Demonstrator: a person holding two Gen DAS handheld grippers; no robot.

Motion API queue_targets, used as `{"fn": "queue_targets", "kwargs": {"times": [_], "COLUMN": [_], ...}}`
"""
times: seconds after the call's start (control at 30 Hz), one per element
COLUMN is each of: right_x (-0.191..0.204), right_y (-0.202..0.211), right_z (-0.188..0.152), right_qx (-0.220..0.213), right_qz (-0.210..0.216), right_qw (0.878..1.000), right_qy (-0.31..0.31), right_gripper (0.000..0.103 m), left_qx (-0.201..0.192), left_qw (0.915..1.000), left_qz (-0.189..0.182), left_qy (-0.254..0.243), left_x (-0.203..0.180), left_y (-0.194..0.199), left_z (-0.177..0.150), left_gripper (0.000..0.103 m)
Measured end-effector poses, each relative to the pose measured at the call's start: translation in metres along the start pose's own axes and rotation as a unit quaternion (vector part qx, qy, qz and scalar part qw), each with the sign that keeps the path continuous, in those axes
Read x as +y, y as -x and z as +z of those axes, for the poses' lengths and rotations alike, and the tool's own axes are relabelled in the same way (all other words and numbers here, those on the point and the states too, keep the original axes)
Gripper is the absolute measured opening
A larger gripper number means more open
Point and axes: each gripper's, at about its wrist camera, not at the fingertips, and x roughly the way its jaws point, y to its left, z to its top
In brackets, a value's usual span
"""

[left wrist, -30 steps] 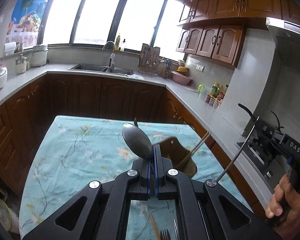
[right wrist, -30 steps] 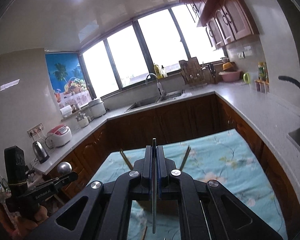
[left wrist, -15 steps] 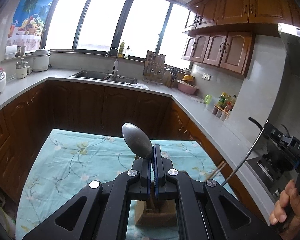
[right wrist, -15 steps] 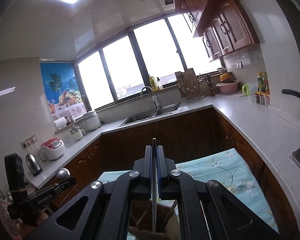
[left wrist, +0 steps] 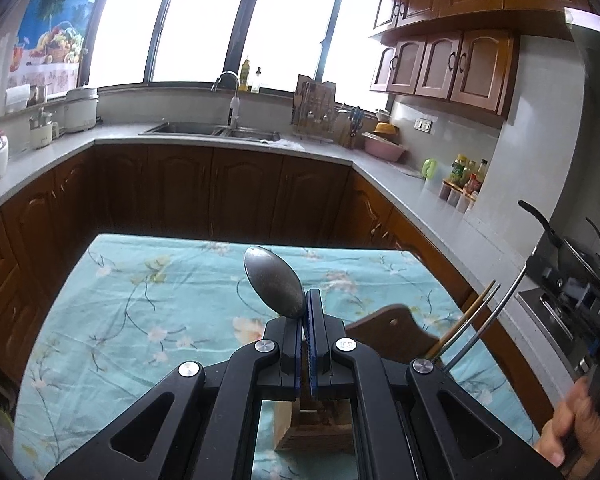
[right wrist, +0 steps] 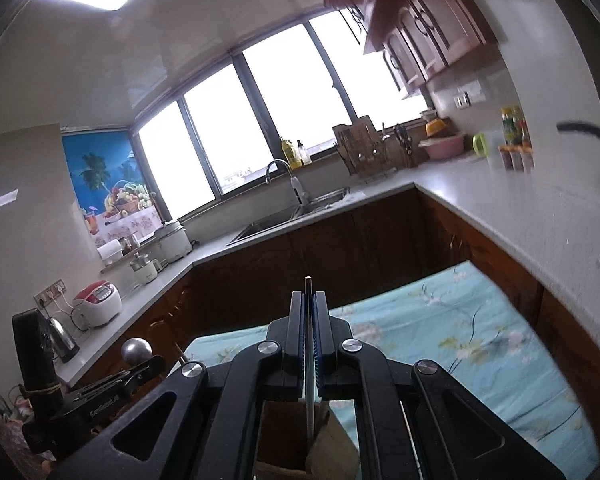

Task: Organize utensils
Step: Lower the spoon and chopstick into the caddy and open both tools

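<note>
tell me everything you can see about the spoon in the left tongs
The spoon looks like dull grey metal, with a smooth oval bowl that is slightly mottled. Only the bowl shows; its neck vanishes between the blue-edged pads of the left tongs, which are shut on it. The bowl sticks up past the fingertips, leaning to the left in the left wrist view, above the floral tablecloth. Its handle is hidden by the tongs. In the right wrist view the bowl reads as a small shiny dome. Only the pads touch it.
</note>
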Motion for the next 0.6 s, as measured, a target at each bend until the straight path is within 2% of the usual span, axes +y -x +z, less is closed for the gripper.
{"fn": "queue_targets", "kwargs": {"times": [0.3,0.6], "right_x": [-0.009,-0.018], "right_y": [-0.013,-0.015], "right_z": [-0.027,-0.031], "right_qx": [0.023,0.033], "right_qz": [0.001,-0.003], "right_qw": [1.0,0.999], "right_qy": [-0.018,-0.033], "right_gripper": [0.003,0.004], "left_qx": [0.018,0.035], "left_qw": [0.9998,0.9993], "left_qz": [0.005,-0.005], "left_qy": [0.009,0.013], "left_x": [0.012,0.017], "left_y": [-0.02,-0.031], "left_z": [-0.011,-0.012], "left_gripper": [0.001,0.001]}}
